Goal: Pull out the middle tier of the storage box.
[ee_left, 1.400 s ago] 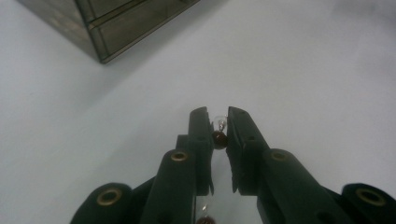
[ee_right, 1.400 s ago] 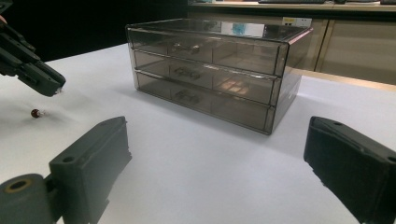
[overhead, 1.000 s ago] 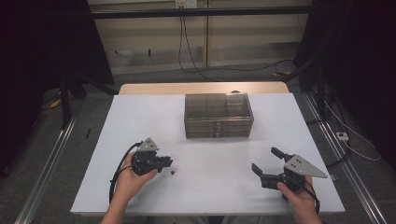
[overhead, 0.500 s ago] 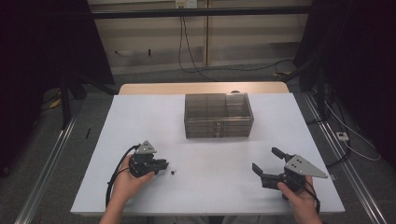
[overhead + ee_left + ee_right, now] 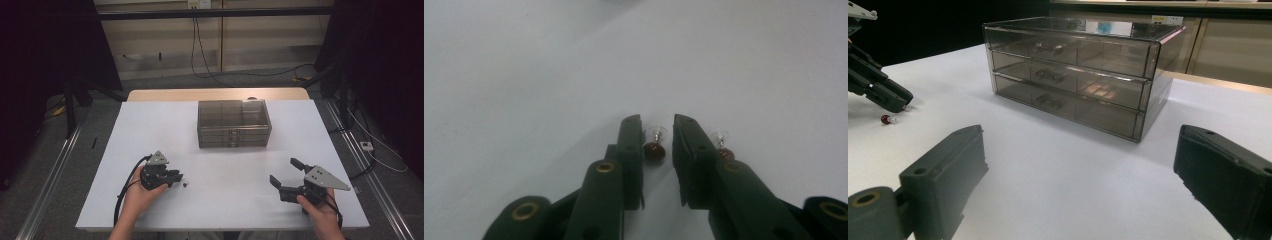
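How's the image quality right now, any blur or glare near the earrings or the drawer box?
Left gripper view: soft and dim, the earring between the jaws slightly blurred, the second earring half hidden. Right gripper view: near jaws out of focus, drawer box sharp with reflections on its lid. High view: white table evenly lit, surroundings dark.

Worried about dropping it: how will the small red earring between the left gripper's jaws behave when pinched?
The earring has a round bead, so it would probably roll or squirt aside. It looks tiny and light. The left gripper stands open around it; its thin post may bend.
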`<act>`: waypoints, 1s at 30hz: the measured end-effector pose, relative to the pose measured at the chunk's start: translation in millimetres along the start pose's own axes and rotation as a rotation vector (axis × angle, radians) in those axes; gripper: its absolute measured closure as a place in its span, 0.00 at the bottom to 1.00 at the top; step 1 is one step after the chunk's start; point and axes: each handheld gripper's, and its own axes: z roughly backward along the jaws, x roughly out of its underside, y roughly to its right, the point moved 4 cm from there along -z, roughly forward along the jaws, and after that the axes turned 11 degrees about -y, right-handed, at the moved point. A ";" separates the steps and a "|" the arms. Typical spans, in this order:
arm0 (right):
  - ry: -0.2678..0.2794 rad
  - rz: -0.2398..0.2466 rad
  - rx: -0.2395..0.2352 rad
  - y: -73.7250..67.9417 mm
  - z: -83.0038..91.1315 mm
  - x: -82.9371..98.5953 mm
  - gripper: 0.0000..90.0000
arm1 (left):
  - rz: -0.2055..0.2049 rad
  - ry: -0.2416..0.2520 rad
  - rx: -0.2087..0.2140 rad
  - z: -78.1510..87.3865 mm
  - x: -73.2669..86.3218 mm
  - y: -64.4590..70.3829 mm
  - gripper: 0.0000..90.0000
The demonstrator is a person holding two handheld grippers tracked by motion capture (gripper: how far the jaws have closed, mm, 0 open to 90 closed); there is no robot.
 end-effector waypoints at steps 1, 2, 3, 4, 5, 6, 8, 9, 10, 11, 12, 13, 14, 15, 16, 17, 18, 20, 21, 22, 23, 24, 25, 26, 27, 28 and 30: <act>0.000 0.000 0.000 0.0 0.0 0.0 0.07 | 0.000 0.000 0.000 0.0 0.0 0.0 0.80; 0.000 0.001 -0.001 -0.4 -0.1 -0.3 0.07 | 0.002 -0.001 0.001 0.3 -0.3 -0.2 0.78; 0.000 0.001 -0.001 -0.4 -0.1 -0.3 0.07 | 0.002 -0.001 0.001 0.3 -0.3 -0.2 0.76; -0.003 -0.002 -0.003 -0.6 -0.2 -0.2 0.06 | 0.005 0.000 0.004 0.9 -0.2 -0.1 0.76; -0.004 -0.005 -0.003 -0.6 -0.2 -0.2 0.07 | 0.005 0.000 0.004 0.9 -0.2 -0.1 0.75; -0.004 -0.007 -0.004 -0.6 -0.4 -0.3 0.07 | 0.011 0.003 0.005 1.7 -0.2 -0.4 0.73; -0.006 -0.014 -0.007 -1.1 -0.6 -0.6 0.07 | 0.019 0.012 0.016 3.9 -0.8 -0.8 0.70; -0.006 -0.014 -0.007 -1.1 -0.6 -0.6 0.07 | 0.025 0.020 0.016 5.6 -1.1 -1.2 0.70; -0.011 -0.014 -0.008 -1.7 -1.1 -0.8 0.07 | 0.043 0.044 0.026 9.1 -1.9 -1.7 0.65; -0.011 -0.014 -0.008 -1.7 -1.1 -0.8 0.07 | 0.043 0.044 0.026 9.1 -1.9 -1.7 0.63; -0.014 -0.014 -0.004 -2.3 -1.9 -1.4 0.07 | 0.059 0.057 0.012 12.9 -2.3 -3.5 0.58; -0.014 -0.014 -0.004 -2.3 -1.9 -1.4 0.07 | 0.059 0.057 0.012 12.9 -2.3 -3.5 0.55; -0.017 -0.015 0.001 -3.0 -3.2 -2.3 0.07 | 0.066 0.063 0.010 15.0 -2.6 -4.5 0.52; -0.017 -0.015 0.001 -3.0 -3.2 -2.3 0.07 | 0.066 0.063 0.010 15.0 -2.6 -4.5 0.50; -0.028 -0.015 0.011 -3.4 -5.2 -3.0 0.07 | 0.067 0.060 0.003 15.7 -3.0 -4.8 0.47; -0.028 -0.015 0.011 -3.4 -5.2 -3.0 0.07 | 0.067 0.060 0.003 15.7 -3.0 -4.8 0.45; -0.038 -0.018 0.019 -3.4 -8.3 -4.1 0.07 | 0.065 0.056 0.002 15.8 -3.2 -4.6 0.42; -0.046 -0.020 0.029 -2.9 -11.9 -6.0 0.08 | 0.060 0.056 -0.007 16.4 -4.5 -3.4 0.38; -0.051 -0.024 0.035 -2.7 -13.6 -7.2 0.08 | 0.060 0.056 -0.007 16.4 -4.5 -3.4 0.36; -0.056 -0.025 0.041 -2.2 -15.5 -8.2 0.09 | 0.065 0.064 -0.011 17.1 -5.5 -3.6 0.34; -0.056 -0.025 0.041 -2.2 -15.5 -8.2 0.09 | 0.065 0.064 -0.011 17.1 -5.5 -3.6 0.31; -0.062 -0.027 0.044 -1.9 -17.2 -9.1 0.09 | 0.068 0.062 -0.011 17.9 -5.7 -4.1 0.31; -0.068 -0.035 0.047 -2.0 -18.6 -9.6 0.09 | 0.074 0.063 -0.009 18.3 -5.8 -4.4 0.28; -0.082 -0.038 0.051 -1.3 -22.2 -10.1 0.09 | 0.069 0.064 -0.006 18.8 -5.9 -4.7 0.25; -0.090 -0.044 0.055 -1.5 -24.4 -10.6 0.09 | 0.069 0.064 -0.006 18.8 -5.9 -4.7 0.24; -0.090 -0.044 0.055 -1.5 -24.4 -10.6 0.09 | 0.064 0.065 -0.009 18.9 -6.1 -4.7 0.24; -0.100 -0.045 0.064 -1.8 -29.3 -12.5 0.10 | 0.060 0.071 -0.016 19.1 -6.9 -4.4 0.22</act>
